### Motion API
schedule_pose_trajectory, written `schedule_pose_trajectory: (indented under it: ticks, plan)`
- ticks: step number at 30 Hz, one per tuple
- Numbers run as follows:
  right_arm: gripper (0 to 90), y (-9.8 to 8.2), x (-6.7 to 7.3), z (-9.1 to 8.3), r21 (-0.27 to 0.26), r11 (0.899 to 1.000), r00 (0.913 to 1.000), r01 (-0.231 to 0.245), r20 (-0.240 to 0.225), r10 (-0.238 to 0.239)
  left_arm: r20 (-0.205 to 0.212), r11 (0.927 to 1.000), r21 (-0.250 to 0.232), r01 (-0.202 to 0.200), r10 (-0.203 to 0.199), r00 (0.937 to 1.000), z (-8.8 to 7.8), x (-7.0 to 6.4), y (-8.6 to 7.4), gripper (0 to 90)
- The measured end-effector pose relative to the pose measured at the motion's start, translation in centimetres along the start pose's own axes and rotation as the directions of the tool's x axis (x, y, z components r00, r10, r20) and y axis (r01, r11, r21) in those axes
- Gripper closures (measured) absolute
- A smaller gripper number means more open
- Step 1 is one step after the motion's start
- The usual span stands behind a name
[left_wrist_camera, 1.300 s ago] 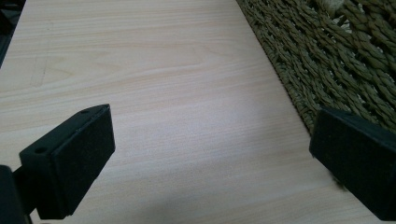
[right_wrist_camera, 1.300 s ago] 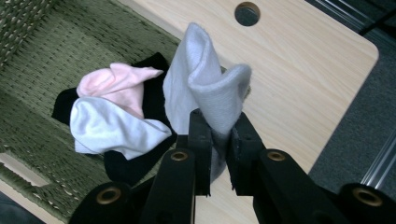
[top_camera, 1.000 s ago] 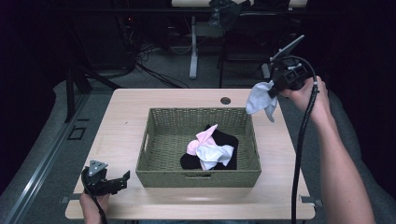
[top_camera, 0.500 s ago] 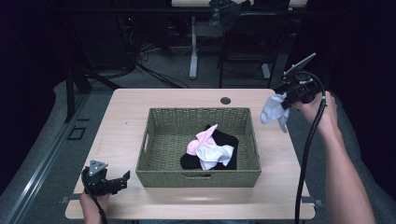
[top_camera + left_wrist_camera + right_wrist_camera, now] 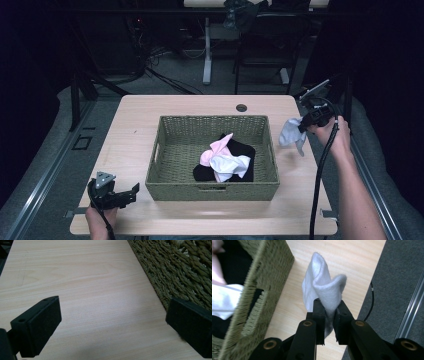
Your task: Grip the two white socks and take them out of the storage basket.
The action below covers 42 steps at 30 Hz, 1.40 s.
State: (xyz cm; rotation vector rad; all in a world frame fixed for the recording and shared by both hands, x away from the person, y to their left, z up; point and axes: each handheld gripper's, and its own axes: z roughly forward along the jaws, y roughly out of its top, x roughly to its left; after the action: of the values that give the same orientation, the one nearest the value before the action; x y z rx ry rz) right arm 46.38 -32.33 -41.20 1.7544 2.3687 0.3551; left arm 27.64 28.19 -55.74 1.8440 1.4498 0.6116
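Note:
A pale grey-white sock (image 5: pixel 291 134) hangs above the table's right side, just outside the woven basket (image 5: pixel 165 150). My right gripper (image 5: pixel 302 125) is shut on the sock (image 5: pixel 322 287), whose folded top rises above the jaws. Inside the basket lie a pink cloth (image 5: pixel 214 149), a white cloth (image 5: pixel 231 164) and a black cloth (image 5: pixel 244 150), bunched at the right half. My left gripper (image 5: pixel 131 192) rests at the table's front left corner, open, jaws wide apart over bare wood (image 5: pixel 100 302), with the basket wall (image 5: pixel 175 272) beside its right jaw.
A small round hole (image 5: pixel 241 107) sits in the tabletop behind the basket. Grey floor (image 5: pixel 397 277) and a metal rail run along the table's right edge. Desk legs and cables stand in the dark behind the table.
My right gripper has carried the sock rightward and down, from beside the basket's far right corner to low over the table's right side. The left gripper has not moved.

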Motion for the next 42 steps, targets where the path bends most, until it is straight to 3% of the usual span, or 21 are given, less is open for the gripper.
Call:
schedule_pose_trajectory:
  ticks: [10, 13, 17, 18, 19, 21, 24, 26, 28, 30, 33, 35, 36, 38, 41, 42]
  plan:
    - [81.2, -1.0, -0.2, 5.2, 0.047, 0.998, 0.9995, -0.033, 0.000, 0.033, 0.004, 1.0000, -0.003, 0.001, -0.001, 1.0000, 0.0, 0.0, 0.0, 0.3]
    - [81.0, -1.3, -0.5, 6.6, 0.088, 0.996, 0.9993, -0.029, -0.019, 0.031, 0.005, 1.0000, -0.003, 0.001, -0.001, 1.0000, 0.0, 0.0, 0.0, 0.3]
    - [80.6, -1.7, -0.5, 8.4, 0.091, 0.995, 0.9987, -0.043, -0.025, 0.045, 0.002, 1.0000, -0.001, 0.000, 0.000, 1.0000, 0.0, 0.0, 0.0, 0.3]
    - [80.3, -1.7, -0.5, 8.7, 0.113, 0.993, 0.9990, -0.031, -0.027, 0.034, 0.001, 1.0000, -0.006, 0.001, -0.001, 1.0000, 0.1, 0.0, 0.0, 0.3]
    - [80.1, -1.9, -0.4, 9.4, 0.099, 0.994, 0.9984, -0.049, -0.023, 0.051, 0.003, 1.0000, 0.001, 0.000, 0.000, 1.0000, 0.0, 0.0, 0.0, 0.3]
    - [78.3, -2.1, -0.4, 10.0, 0.110, 0.992, 0.9982, -0.056, -0.017, 0.058, 0.003, 1.0000, -0.004, 0.002, -0.002, 1.0000, 0.0, 0.0, 0.0, 0.3]
    - [68.8, -2.2, -0.5, 10.4, 0.123, 0.991, 0.9982, -0.053, -0.024, 0.056, 0.003, 1.0000, -0.004, 0.003, -0.003, 1.0000, 0.0, 0.0, 0.0, 0.3]
    - [62.4, -2.1, -0.7, 10.0, 0.136, 0.990, 0.9989, -0.032, -0.031, 0.036, 0.003, 1.0000, -0.003, 0.002, -0.002, 1.0000, 0.0, 0.0, 0.0, 0.3]
    - [54.7, -2.1, -0.5, 9.2, 0.106, 0.994, 0.9985, -0.041, -0.033, 0.045, 0.003, 1.0000, -0.005, 0.001, -0.001, 1.0000, 0.1, 0.0, 0.0, 0.3]
    - [45.1, -1.8, -0.5, 7.7, 0.107, 0.994, 0.9992, -0.012, -0.038, 0.016, 0.001, 1.0000, -0.008, 0.001, -0.001, 1.0000, 0.1, 0.0, 0.0, 0.3]
    - [34.7, -1.5, -0.1, 5.8, 0.058, 0.998, 0.9992, -0.017, -0.036, 0.020, 0.001, 1.0000, -0.007, 0.001, -0.001, 1.0000, 0.1, -0.1, 0.0, 0.3]
    - [30.4, -1.2, 0.1, 4.5, 0.064, 0.998, 0.9993, 0.016, -0.034, -0.014, 0.001, 1.0000, -0.008, 0.001, -0.001, 1.0000, 0.1, -0.1, 0.0, 0.3]
    - [27.6, -1.2, 0.4, 4.0, 0.035, 0.999, 0.9994, 0.008, -0.034, -0.007, 0.001, 1.0000, -0.008, 0.001, -0.001, 1.0000, 0.1, 0.0, 0.0, 0.3]
    - [23.7, -0.9, 0.9, 2.4, 0.034, 0.998, 0.9983, 0.045, -0.040, -0.043, 0.001, 1.0000, -0.007, 0.002, -0.002, 1.0000, 0.1, 0.0, 0.0, 0.3]
    - [17.8, -0.7, 1.8, 0.8, -0.004, 0.998, 0.9975, 0.061, -0.035, -0.061, 0.002, 1.0000, -0.005, 0.003, -0.003, 1.0000, 0.0, 0.0, 0.0, 0.3]
    - [15.8, -0.5, 2.2, 0.1, 0.011, 0.996, 0.9954, 0.090, -0.036, -0.089, 0.002, 1.0000, -0.004, 0.003, -0.003, 1.0000, 0.0, 0.0, 0.0, 0.3]
